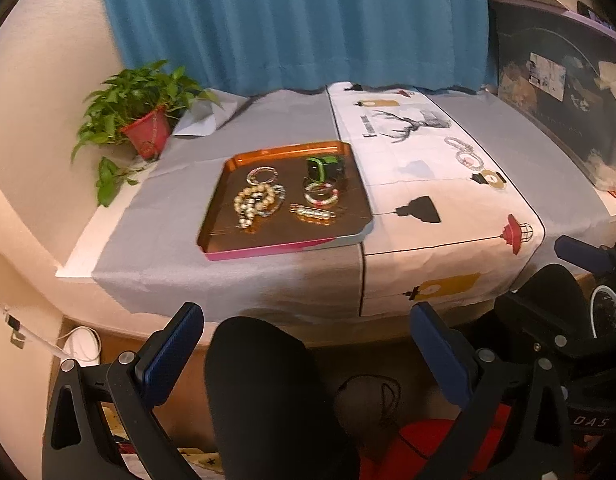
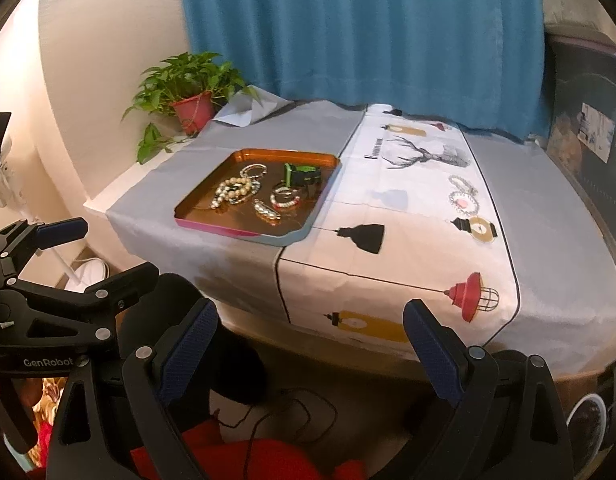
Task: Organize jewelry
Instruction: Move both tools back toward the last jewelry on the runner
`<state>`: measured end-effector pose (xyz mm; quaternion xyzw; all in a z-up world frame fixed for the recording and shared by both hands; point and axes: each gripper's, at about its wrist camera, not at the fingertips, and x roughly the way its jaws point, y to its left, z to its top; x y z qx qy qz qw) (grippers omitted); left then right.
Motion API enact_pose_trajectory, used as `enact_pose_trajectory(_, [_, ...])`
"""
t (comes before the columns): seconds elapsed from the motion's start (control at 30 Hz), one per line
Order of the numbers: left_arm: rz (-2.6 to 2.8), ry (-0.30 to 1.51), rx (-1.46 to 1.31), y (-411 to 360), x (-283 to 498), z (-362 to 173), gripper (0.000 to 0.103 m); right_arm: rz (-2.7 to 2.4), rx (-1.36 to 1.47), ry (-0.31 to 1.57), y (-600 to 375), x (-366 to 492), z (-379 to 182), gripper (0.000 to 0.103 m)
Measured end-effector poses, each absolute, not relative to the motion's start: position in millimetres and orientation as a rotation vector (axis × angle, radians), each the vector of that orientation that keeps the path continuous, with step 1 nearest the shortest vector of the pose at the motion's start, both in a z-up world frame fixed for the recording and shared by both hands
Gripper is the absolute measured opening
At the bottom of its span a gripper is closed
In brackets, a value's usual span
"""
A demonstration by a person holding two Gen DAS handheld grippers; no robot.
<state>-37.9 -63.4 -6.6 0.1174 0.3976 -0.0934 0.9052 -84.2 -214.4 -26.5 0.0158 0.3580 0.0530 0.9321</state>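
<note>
Both the left gripper [image 1: 306, 344] and right gripper [image 2: 310, 342] hang wide and empty at the frame's bottom. Reach for the loose bracelet [image 2: 463, 197] (right of centre), carrying it to the tray [image 2: 196, 210].

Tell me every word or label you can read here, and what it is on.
"GenRobot": on the left tool, seen from the right wrist.
"DAS": on dark gear at lower right, cut off.
Black print beside the deer drawing on the tablecloth: too blurred.
</note>
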Motion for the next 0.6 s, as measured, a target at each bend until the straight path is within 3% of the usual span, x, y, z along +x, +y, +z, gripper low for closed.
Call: enact_pose_trajectory(0.6, [-0.242, 0.928, 0.29, -119.3, 18.3, -39.5, 0.102, -0.1, 0.15, 0.801, -330.4, -28.6, -67.0, 0.094])
